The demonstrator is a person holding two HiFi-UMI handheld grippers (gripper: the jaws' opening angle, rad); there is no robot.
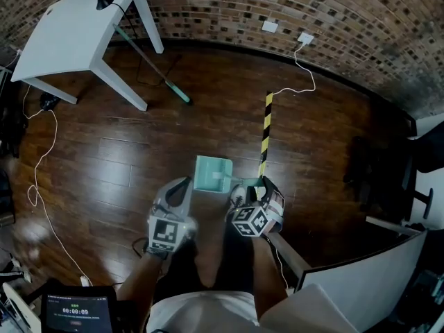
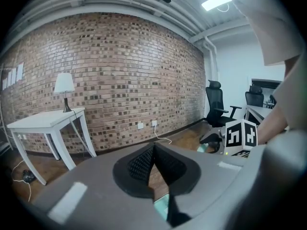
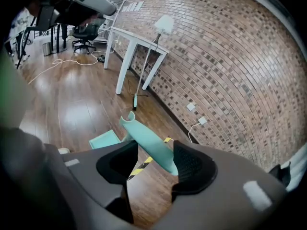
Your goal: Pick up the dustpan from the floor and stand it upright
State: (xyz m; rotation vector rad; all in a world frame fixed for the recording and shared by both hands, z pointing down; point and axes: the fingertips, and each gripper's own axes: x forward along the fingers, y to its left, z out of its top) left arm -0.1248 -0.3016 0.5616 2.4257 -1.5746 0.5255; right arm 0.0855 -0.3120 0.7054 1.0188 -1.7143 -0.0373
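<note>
Fingers (image 3: 192, 169) of the right gripper (image 3: 156, 153) stand spread, dustpan (image 3: 144, 139) handle loose between them, probably so it stands alone; left gripper (image 2: 154, 150) fingers (image 2: 139, 166) are pressed together, empty.

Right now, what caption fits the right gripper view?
Open right gripper straddling the handle of the teal dustpan, wooden floor and brick wall beyond.

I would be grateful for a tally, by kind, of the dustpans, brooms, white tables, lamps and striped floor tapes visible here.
Dustpan: 1
Broom: 1
White table: 1
Lamp: 1
Striped floor tape: 1
Total: 5
</note>
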